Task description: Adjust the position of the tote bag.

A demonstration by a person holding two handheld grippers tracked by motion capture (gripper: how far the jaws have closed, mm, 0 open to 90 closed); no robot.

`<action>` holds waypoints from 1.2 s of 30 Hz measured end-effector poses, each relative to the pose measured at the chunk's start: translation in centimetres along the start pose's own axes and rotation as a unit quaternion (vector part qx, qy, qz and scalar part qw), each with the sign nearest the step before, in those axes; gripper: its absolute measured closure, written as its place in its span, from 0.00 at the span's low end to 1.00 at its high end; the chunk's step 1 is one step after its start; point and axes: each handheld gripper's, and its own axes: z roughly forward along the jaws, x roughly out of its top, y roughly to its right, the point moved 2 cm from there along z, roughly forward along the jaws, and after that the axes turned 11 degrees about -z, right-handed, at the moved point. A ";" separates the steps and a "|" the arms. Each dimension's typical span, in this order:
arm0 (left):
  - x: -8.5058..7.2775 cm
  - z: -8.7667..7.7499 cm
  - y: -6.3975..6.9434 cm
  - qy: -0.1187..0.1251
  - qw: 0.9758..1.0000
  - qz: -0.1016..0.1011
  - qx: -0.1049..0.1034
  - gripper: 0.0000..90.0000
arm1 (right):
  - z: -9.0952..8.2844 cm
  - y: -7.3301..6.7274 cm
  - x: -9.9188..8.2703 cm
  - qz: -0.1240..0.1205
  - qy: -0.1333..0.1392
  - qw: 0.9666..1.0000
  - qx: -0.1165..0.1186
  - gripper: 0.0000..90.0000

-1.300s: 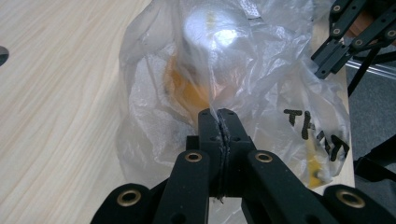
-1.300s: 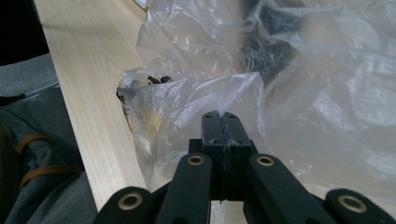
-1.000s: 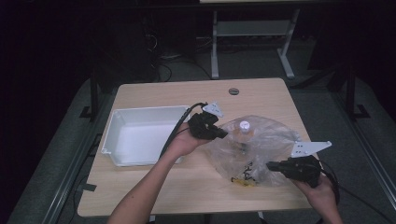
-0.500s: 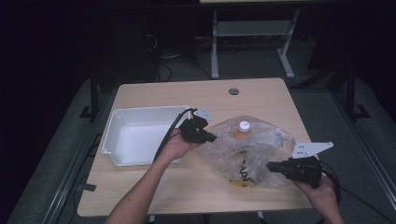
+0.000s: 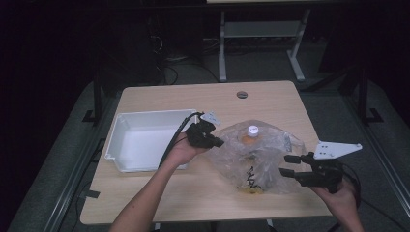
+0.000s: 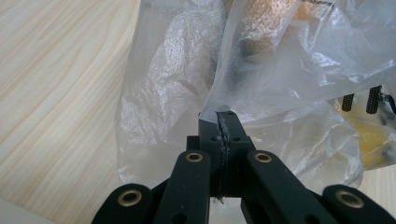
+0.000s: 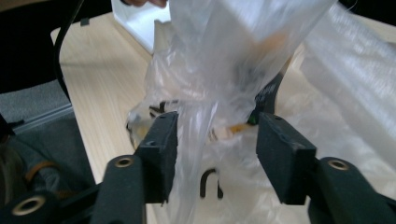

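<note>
A clear plastic bag [image 5: 275, 147] lies crumpled on the wooden table [image 5: 159, 193], right of centre. Inside it is a bottle [image 5: 251, 176] with a white cap [image 5: 253, 130], yellowish contents and black lettering. My left gripper [image 5: 218, 143] is at the bag's left edge, and the left gripper view shows that gripper [image 6: 219, 122] shut on a fold of the bag's film [image 6: 261, 70]. My right gripper [image 5: 286, 165] sits at the bag's right side. In the right gripper view it [image 7: 215, 140] is open, and a strip of the bag [image 7: 196, 140] hangs between its jaws.
An empty white tray [image 5: 118, 140] stands on the table's left half, just behind my left hand. A round cable hole [image 5: 241, 94] lies near the far edge. A metal desk frame [image 5: 261, 34] stands on the dark floor beyond.
My left gripper has moved left toward the tray with the bag's edge, stretching the bag out. The right gripper has stayed at the bag's right side.
</note>
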 end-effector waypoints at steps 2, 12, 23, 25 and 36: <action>0.0 0.0 -0.1 0.002 1.000 -0.001 0.000 0.99 | 0.3 0.3 0.6 -0.001 0.002 1.000 -0.003 0.51; -0.1 0.0 -0.4 -0.003 1.000 -0.006 -0.004 0.98 | 1.7 1.2 3.2 -0.015 0.034 0.999 0.000 0.85; -0.3 -2.6 -0.2 0.010 1.000 -0.006 -0.012 0.60 | 3.3 0.6 4.4 -0.035 0.022 0.999 0.015 0.98; -0.2 -3.1 0.0 0.016 1.000 -0.004 -0.015 0.58 | 3.6 0.4 4.7 -0.038 0.021 0.999 0.017 0.99; 0.8 -4.2 3.2 0.027 0.998 0.045 -0.047 0.50 | 5.2 0.1 5.8 -0.047 0.018 0.998 0.028 0.99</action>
